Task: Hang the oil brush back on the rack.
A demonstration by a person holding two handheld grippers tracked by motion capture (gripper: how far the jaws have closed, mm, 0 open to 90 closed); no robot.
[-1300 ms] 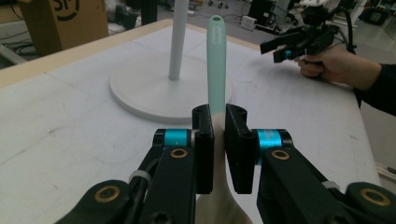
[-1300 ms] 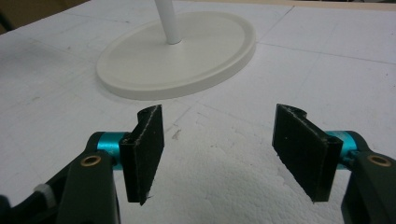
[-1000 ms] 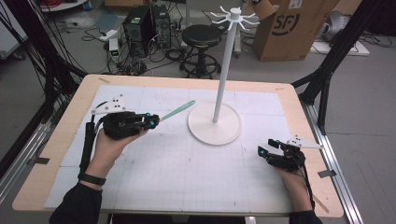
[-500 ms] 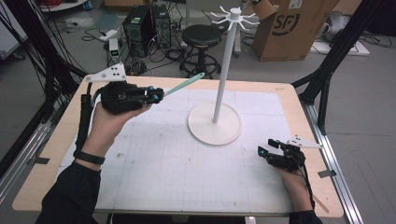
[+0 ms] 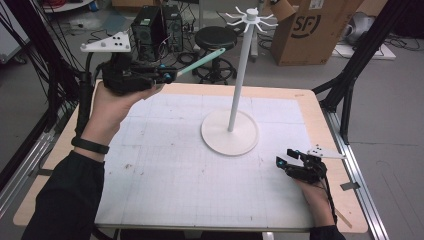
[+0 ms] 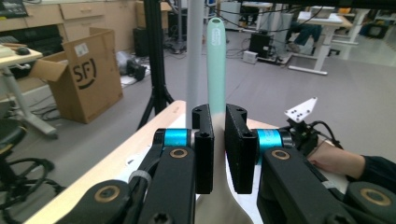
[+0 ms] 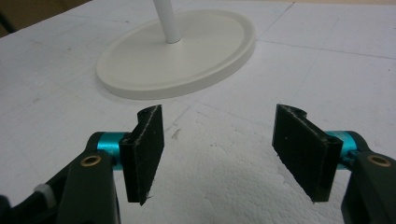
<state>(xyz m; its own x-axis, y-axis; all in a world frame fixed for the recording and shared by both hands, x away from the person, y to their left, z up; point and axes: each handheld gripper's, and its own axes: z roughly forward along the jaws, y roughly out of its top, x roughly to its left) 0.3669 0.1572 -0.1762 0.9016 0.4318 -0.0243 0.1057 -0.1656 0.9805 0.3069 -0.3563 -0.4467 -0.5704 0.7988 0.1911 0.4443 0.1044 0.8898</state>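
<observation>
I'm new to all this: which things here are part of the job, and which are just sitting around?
In use:
- mint-green utensil, clamped in the left tongs
- white hook stand
- right tongs, open, resting on the table

Just about:
- cardboard box
- black stool

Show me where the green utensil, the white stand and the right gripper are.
green utensil (image 5: 200, 61), high view, middle of its handle.
white stand (image 5: 239, 87), high view, on its pole.
right gripper (image 7: 217, 154), right gripper view, midway between its open fingertips.
</observation>
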